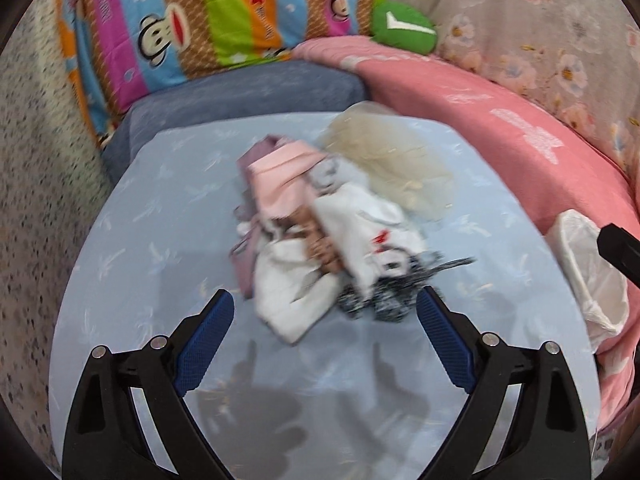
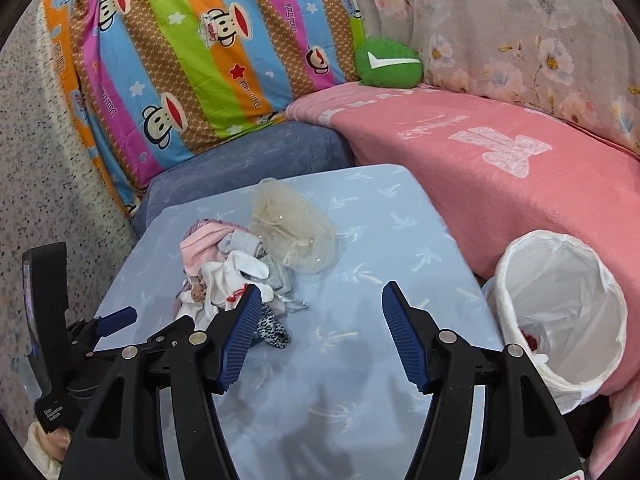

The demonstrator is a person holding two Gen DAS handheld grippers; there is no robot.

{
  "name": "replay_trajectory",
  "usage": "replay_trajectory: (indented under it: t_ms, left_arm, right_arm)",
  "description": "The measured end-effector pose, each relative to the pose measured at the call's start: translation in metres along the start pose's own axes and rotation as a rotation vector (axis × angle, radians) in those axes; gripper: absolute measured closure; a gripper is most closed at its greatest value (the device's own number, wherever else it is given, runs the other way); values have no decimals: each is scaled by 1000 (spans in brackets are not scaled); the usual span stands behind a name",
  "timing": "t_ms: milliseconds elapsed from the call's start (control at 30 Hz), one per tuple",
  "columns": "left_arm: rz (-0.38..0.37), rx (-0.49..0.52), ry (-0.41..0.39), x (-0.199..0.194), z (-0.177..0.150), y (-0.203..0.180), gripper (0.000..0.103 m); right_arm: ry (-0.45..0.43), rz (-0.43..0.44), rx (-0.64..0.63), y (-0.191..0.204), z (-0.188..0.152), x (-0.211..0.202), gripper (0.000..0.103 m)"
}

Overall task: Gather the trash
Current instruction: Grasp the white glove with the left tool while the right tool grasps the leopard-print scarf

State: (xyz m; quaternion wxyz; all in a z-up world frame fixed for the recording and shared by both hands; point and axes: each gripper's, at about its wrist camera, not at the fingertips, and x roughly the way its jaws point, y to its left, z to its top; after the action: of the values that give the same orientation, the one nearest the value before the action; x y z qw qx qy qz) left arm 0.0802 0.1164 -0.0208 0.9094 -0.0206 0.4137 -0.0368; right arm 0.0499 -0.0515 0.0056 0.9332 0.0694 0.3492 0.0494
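Nearest in the left wrist view, the left gripper [image 1: 326, 308] hangs with its blue-padded jaws spread wide and nothing between them, its shadow falling on the pale blue tablecloth [image 1: 132, 240] below. The right gripper [image 2: 322, 300] likewise stands released over the same cloth, gripping nothing. Just beyond the left fingertips lies the heap of trash [image 1: 320, 248], a jumble of white, pink and black-and-white speckled scraps (too blurred to name each piece), with a cream mesh pouf [image 1: 392, 164] touching its far side. At the table's right edge stands a white-lined bin [image 2: 560, 312], with some red and white bits at its bottom. Farther back run a pink blanket [image 2: 480, 152], a green cushion [image 2: 388, 64] and a striped monkey-print pillow [image 2: 192, 56].
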Motion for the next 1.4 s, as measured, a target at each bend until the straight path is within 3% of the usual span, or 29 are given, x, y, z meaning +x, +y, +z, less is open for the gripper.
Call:
replay_trajectory:
  t_ms: [367, 533, 700, 767, 800, 867, 967, 1033, 1400]
  left_arm:
    - [-15, -79, 84, 43, -9, 40, 17]
    - [-54, -94, 109, 56, -11, 42, 26]
    - [-98, -116, 121, 62, -13, 44, 46]
    - [-121, -116, 124, 61, -14, 44, 58]
    - [-134, -117, 128, 60, -14, 44, 66]
    - [-149, -113, 131, 59, -15, 43, 72]
    - [-162, -112, 132, 56, -15, 41, 85]
    - [-163, -111, 127, 53, -15, 39, 86]
    - [-184, -66, 39, 11, 1, 11, 88]
  right_arm:
    - [142, 21, -4, 34, -25, 81, 41]
    - [182, 24, 8, 36, -29, 105, 41]
    - [212, 38, 17, 38, -33, 122, 43]
    - [225, 46, 16, 38, -35, 127, 47]
    - [235, 52, 17, 39, -37, 130, 53]
    - [254, 68, 20, 40, -39, 135, 63]
    - [279, 89, 18, 41, -45, 139, 84]
    - [282, 102, 21, 40, -46, 137, 99]
    - [132, 116, 35, 23, -13, 76, 101]
